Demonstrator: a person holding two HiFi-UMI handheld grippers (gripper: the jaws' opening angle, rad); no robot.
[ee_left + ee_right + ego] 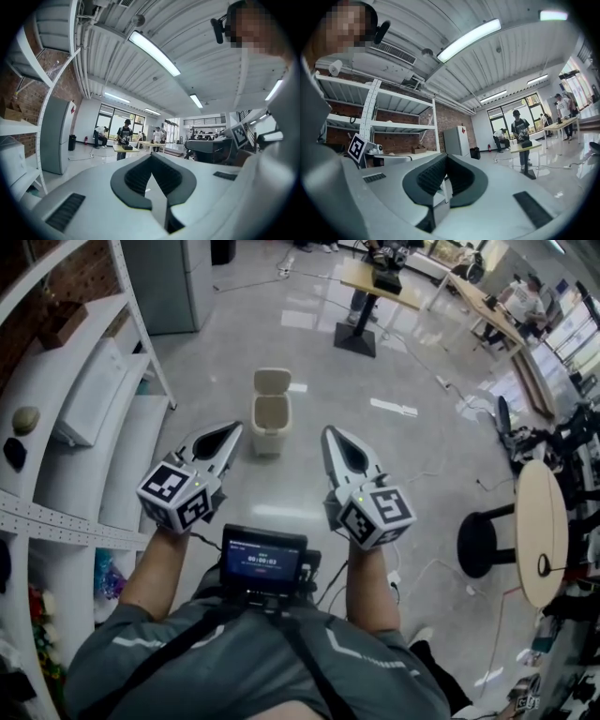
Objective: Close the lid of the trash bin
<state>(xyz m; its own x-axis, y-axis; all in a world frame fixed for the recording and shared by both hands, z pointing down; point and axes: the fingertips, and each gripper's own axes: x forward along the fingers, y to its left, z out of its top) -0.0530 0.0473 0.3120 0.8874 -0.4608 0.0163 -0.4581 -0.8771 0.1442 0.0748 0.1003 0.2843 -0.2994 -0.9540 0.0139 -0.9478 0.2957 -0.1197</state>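
Pale grey floor [309, 352] runs ahead of me. White shelves [56, 390] line the far left. Next comes my left gripper [236, 427], held out at waist height. Its jaws are closed tip to tip and there is nothing between them. The left gripper view shows its ribbed pads [138, 177] meeting at the point, with only the room beyond.

Between the two tools, and well ahead of both, the cream bin [269, 423] stands on the floor. Its lid [272, 381] is tipped up on the far side, leaving the mouth open.

To the right of the bin is my right gripper [328, 430], level with the left one. It is also pressed together and carrying nothing, and its pads [431, 176] touch in its own view. A black stool [483, 542] and a round table [542, 531] sit at the far right, well out of the way.

As I read it, the job has not started and this is the approach. Neither tool is near the bin. The next move calls for stepping in and lowering one gripper over the raised lid. From there I would push its top edge toward me and down. A closed tip should be enough for that. The bin looks light, so a hard shove could tip it.
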